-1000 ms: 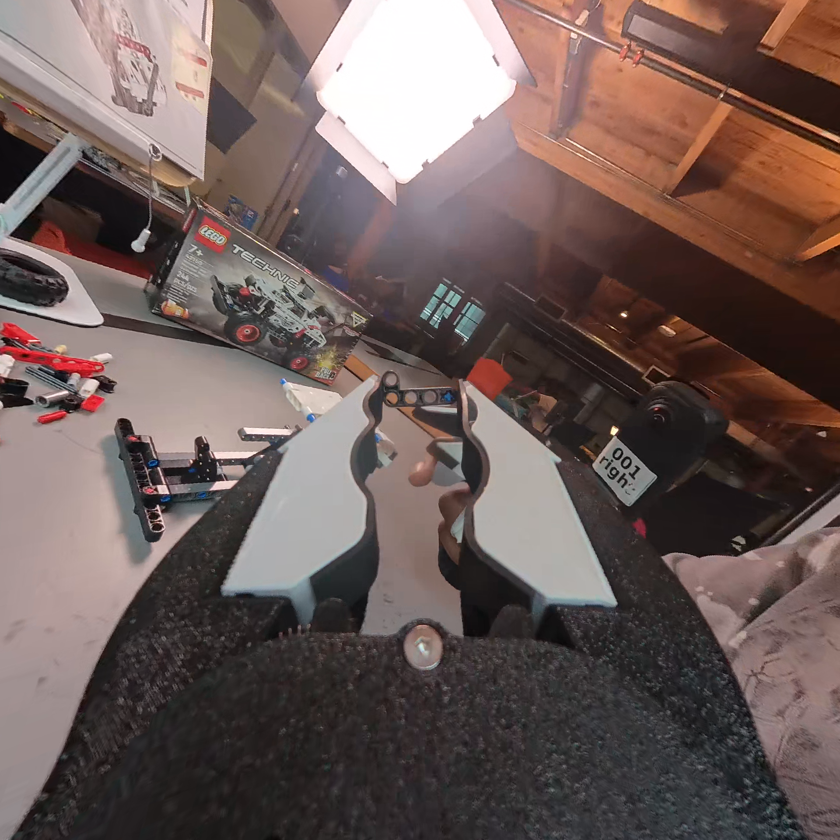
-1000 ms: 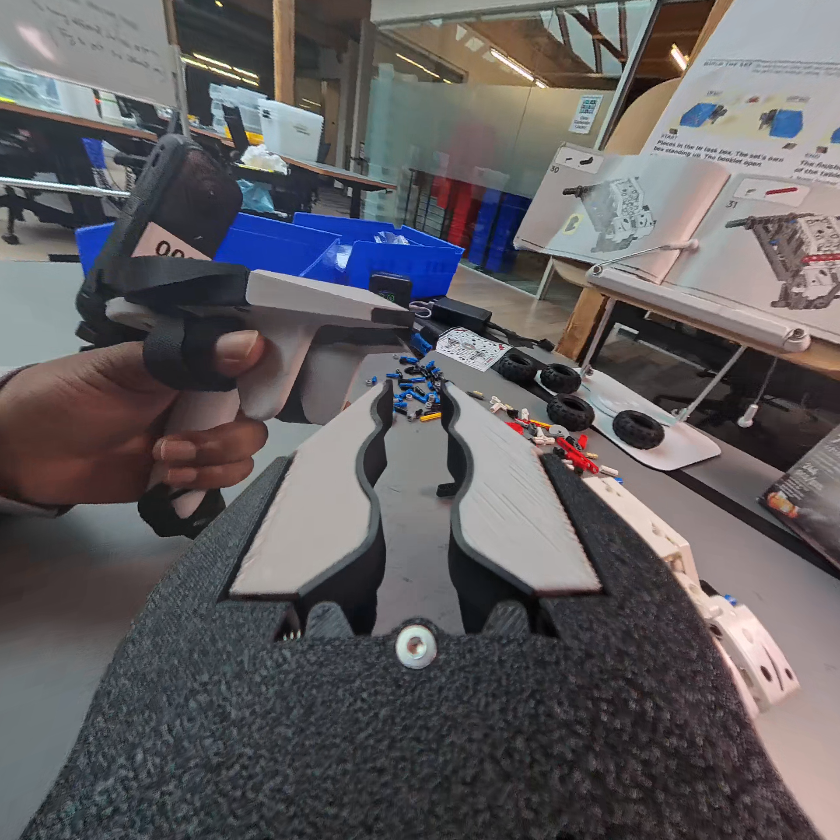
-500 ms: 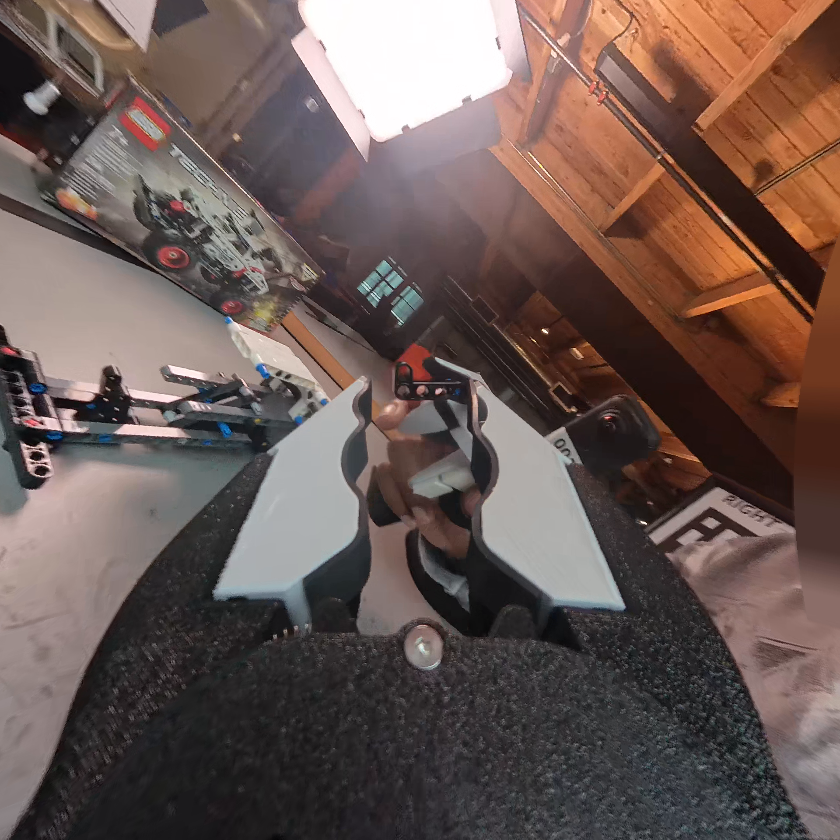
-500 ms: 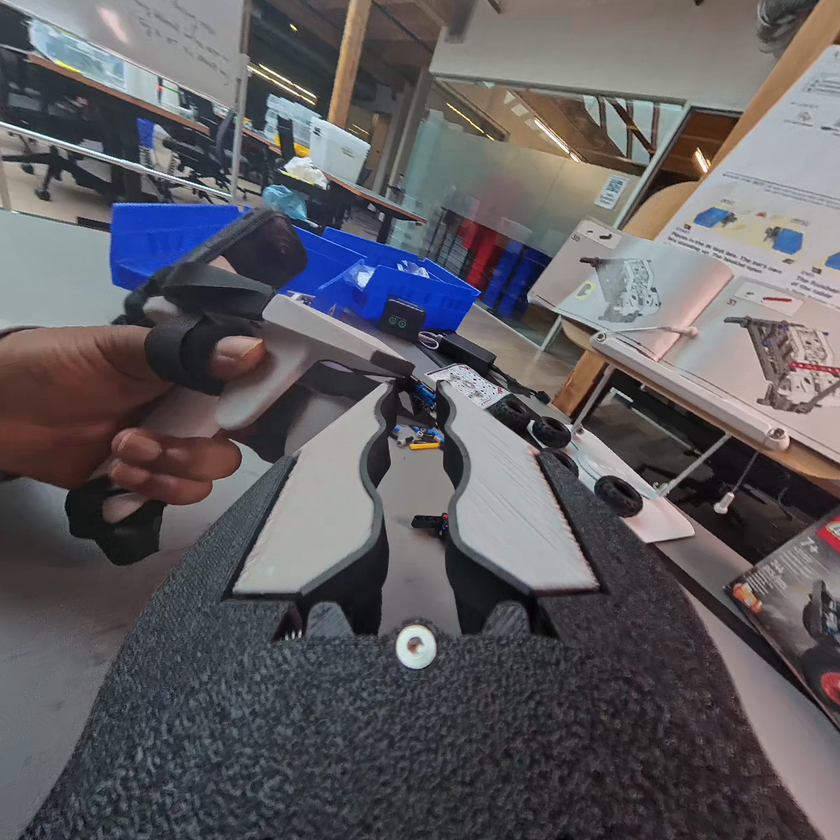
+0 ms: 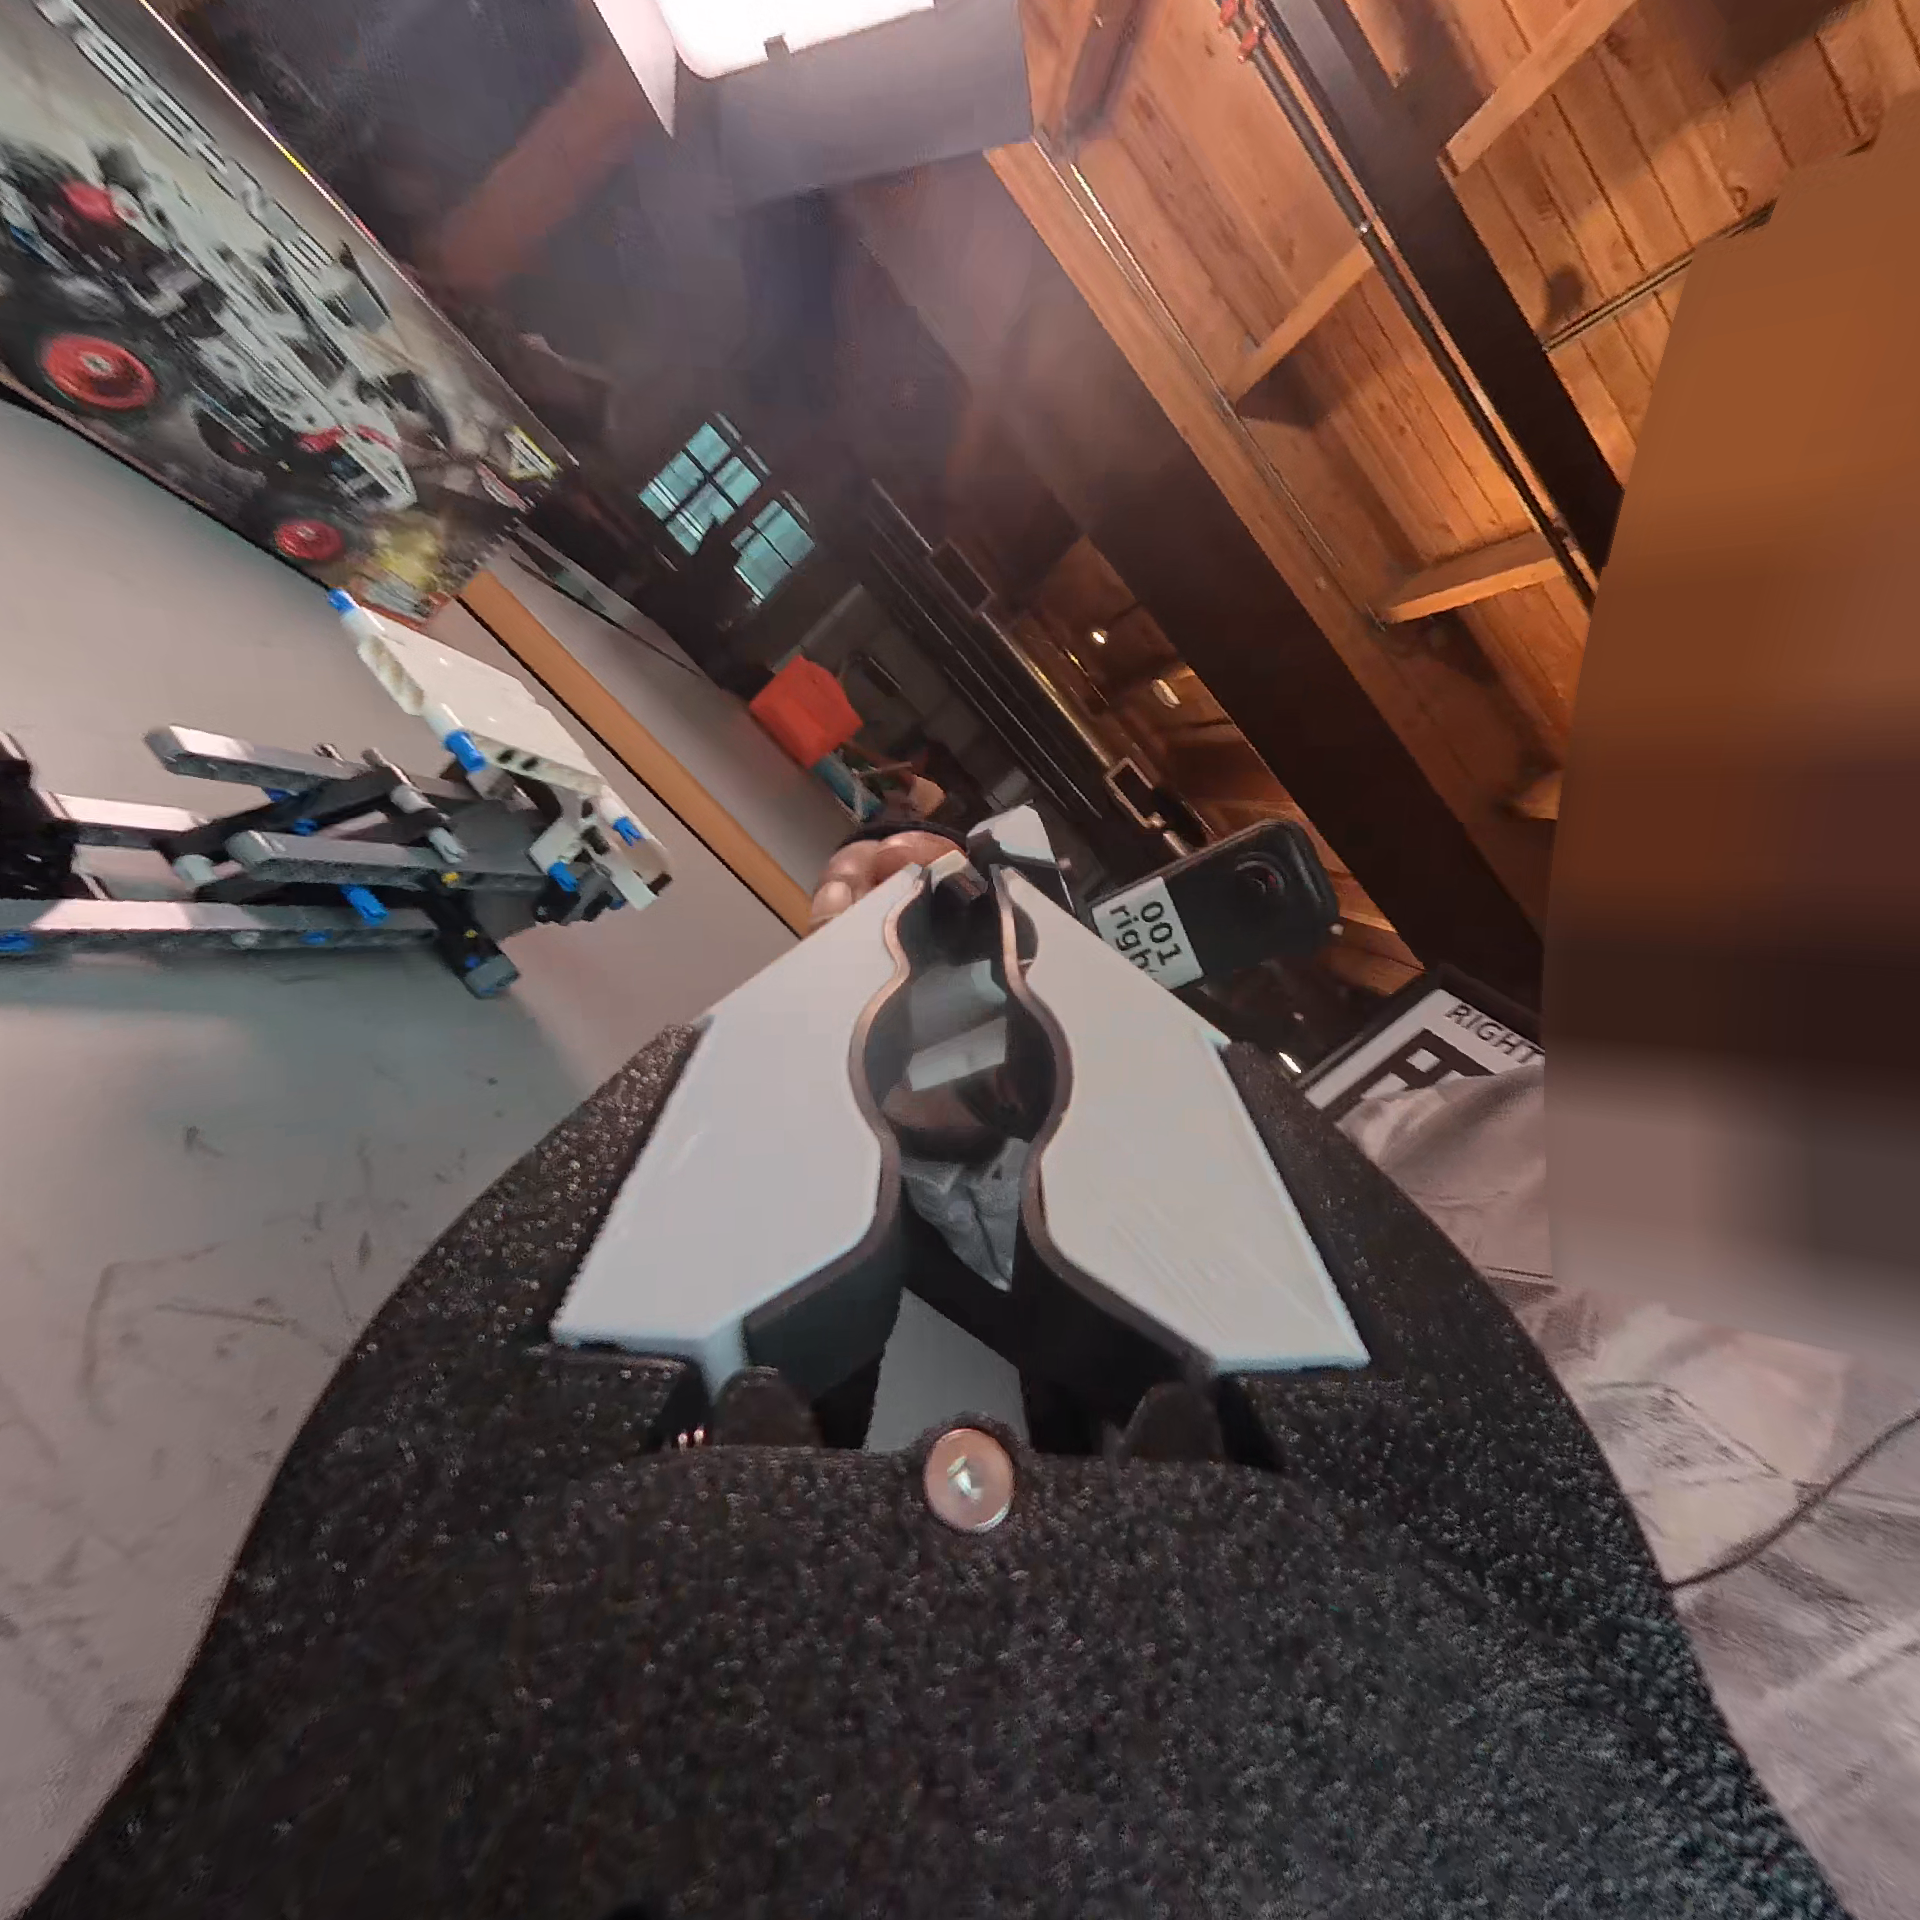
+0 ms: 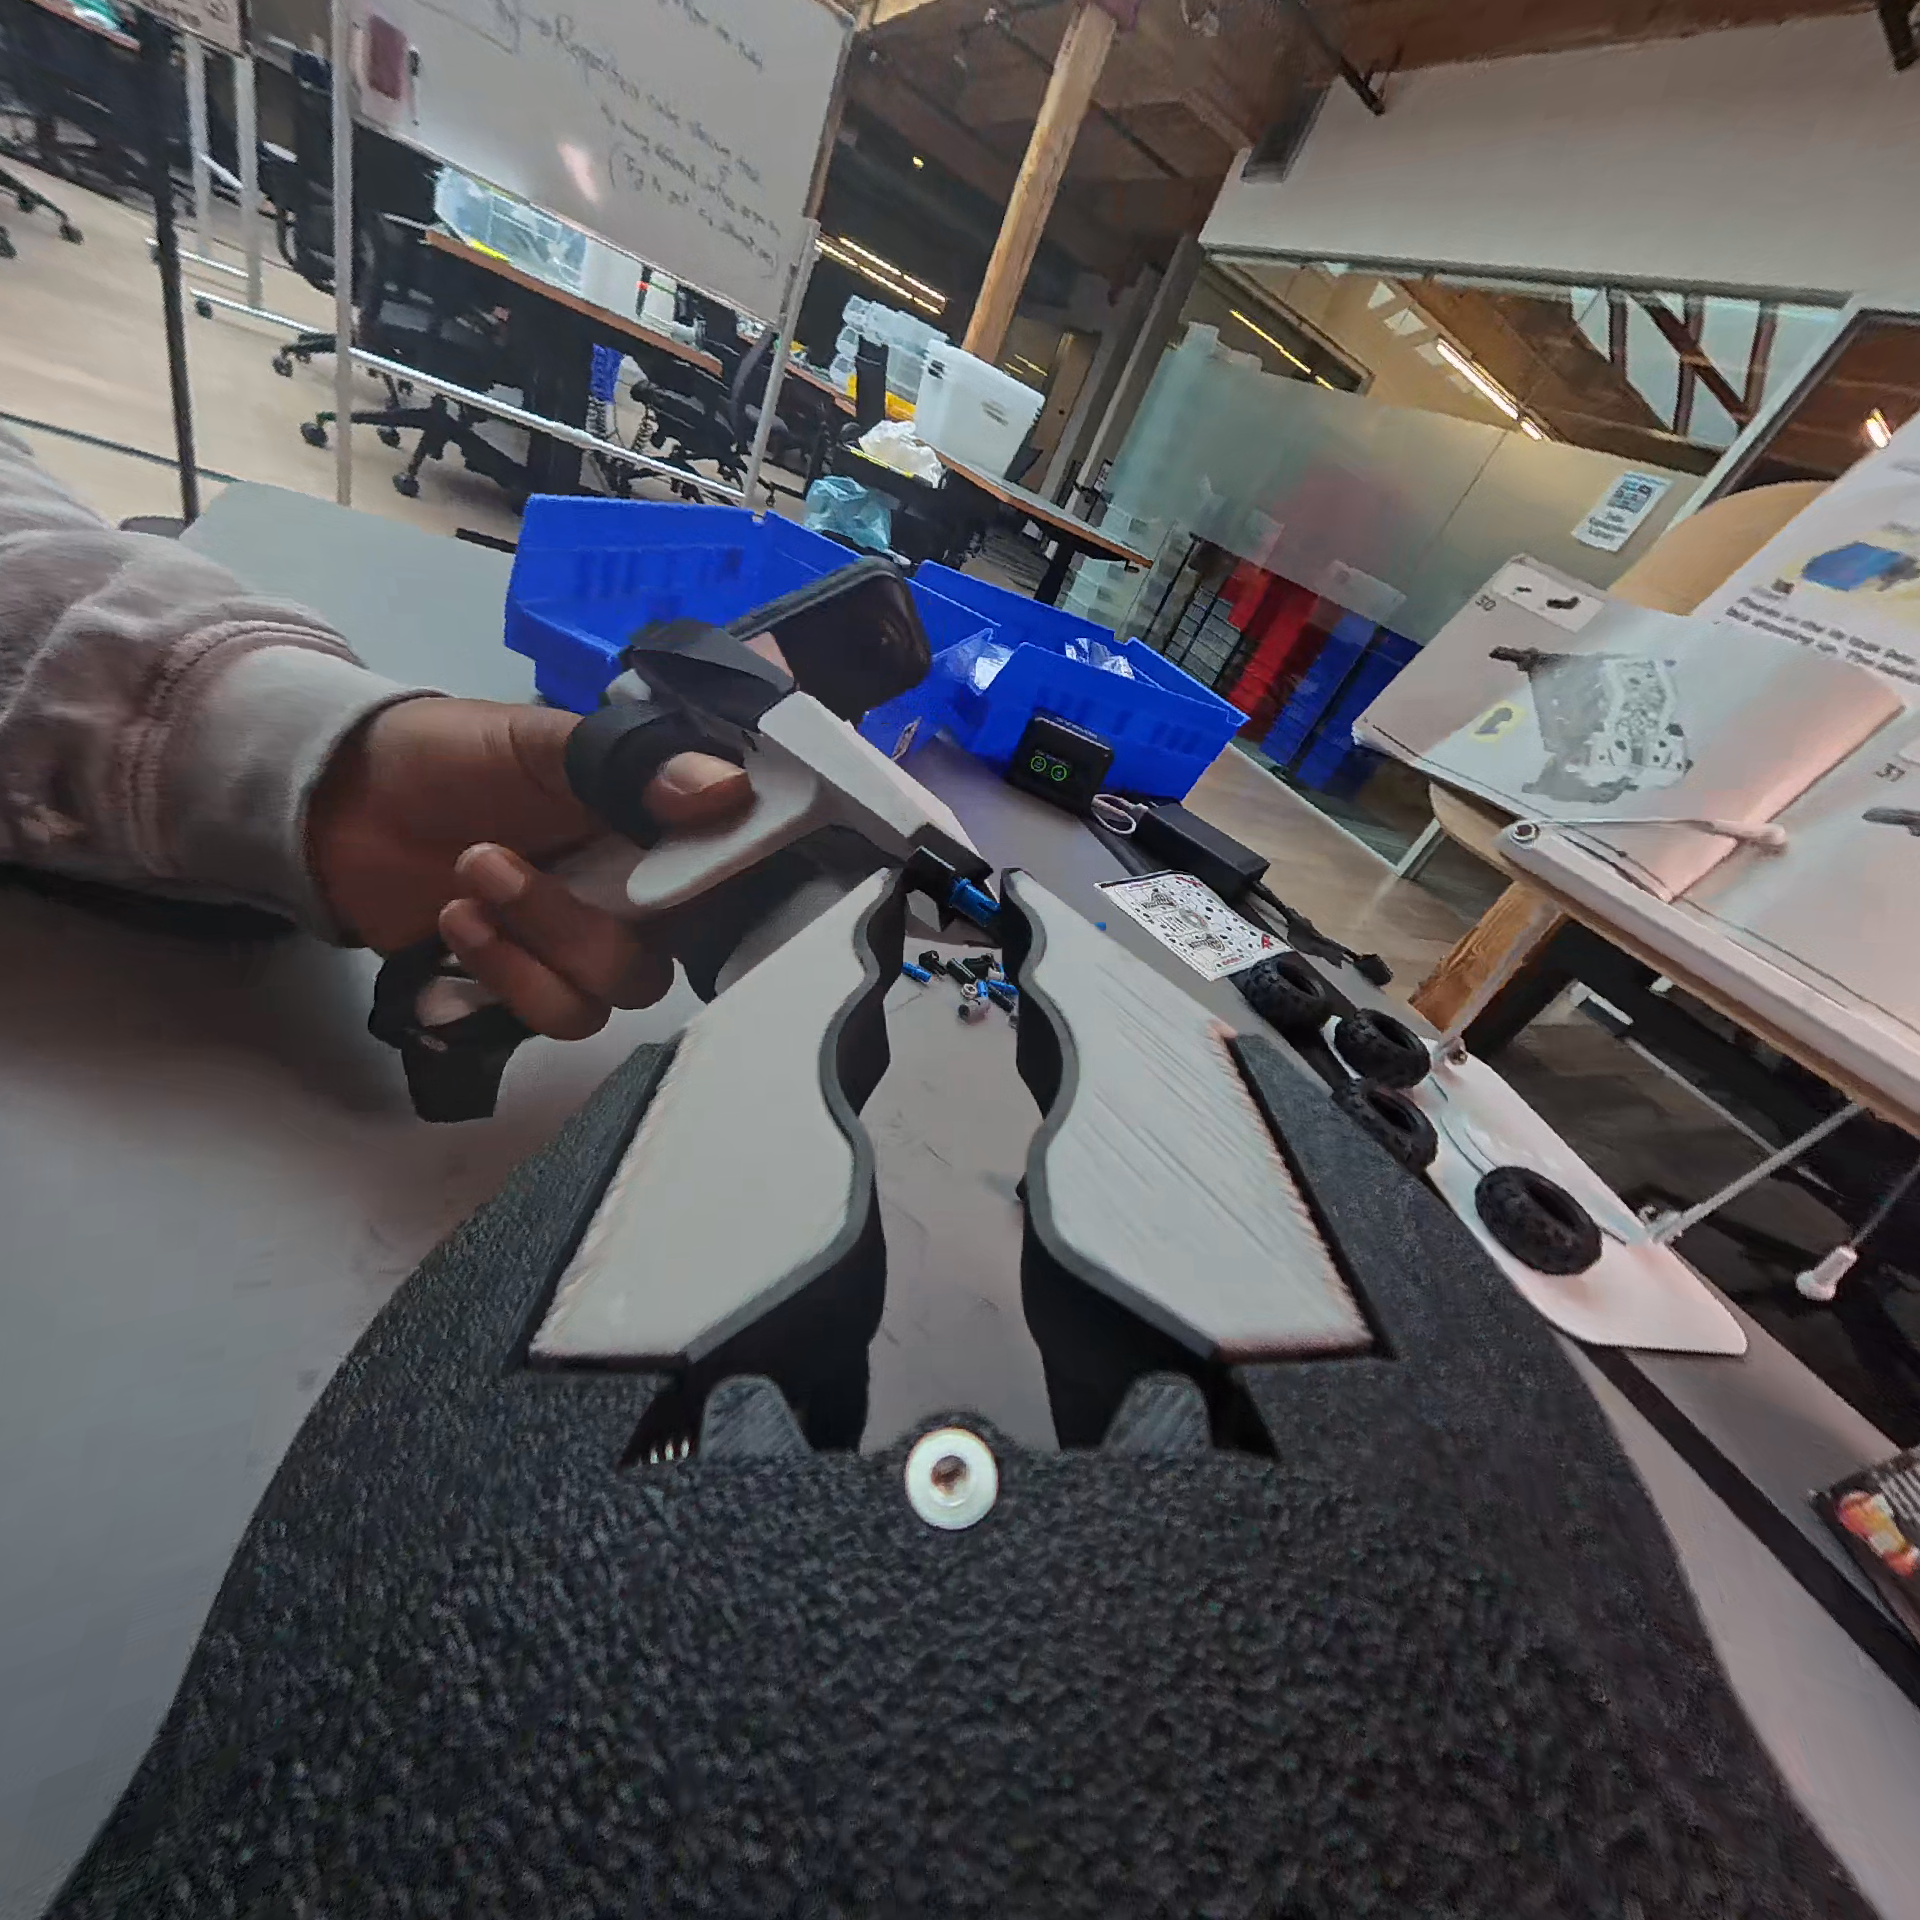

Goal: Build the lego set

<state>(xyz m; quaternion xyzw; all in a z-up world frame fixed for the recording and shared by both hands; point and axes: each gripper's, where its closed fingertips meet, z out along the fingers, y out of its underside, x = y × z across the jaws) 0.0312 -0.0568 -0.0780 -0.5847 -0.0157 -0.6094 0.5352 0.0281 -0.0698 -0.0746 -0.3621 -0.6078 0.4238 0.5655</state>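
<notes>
While your left gripper sat pinched together at its very tips on a small black lego piece, seen end-on at the centre of the left wrist view, your right gripper stood with its jaws apart. One jaw was on each side of the blue pin that stuck out of that piece. Whether either right finger touched the pin, I could not tell.

The left hold looked thin. If you had closed the right jaws off-centre on the pin, or pushed it askew, the piece could have twisted or slipped out of the left grip. It would then likely have dropped to the grey table among the loose pins just beyond the right fingertips, where it would have been hard to pick out.

Further out, the half-built chassis lay at the left edge of the left wrist view, well apart from both grippers. The set box stood behind it in the upper left. Black tyres lay at the right of the right wrist view, below the open instruction booklet.
</notes>
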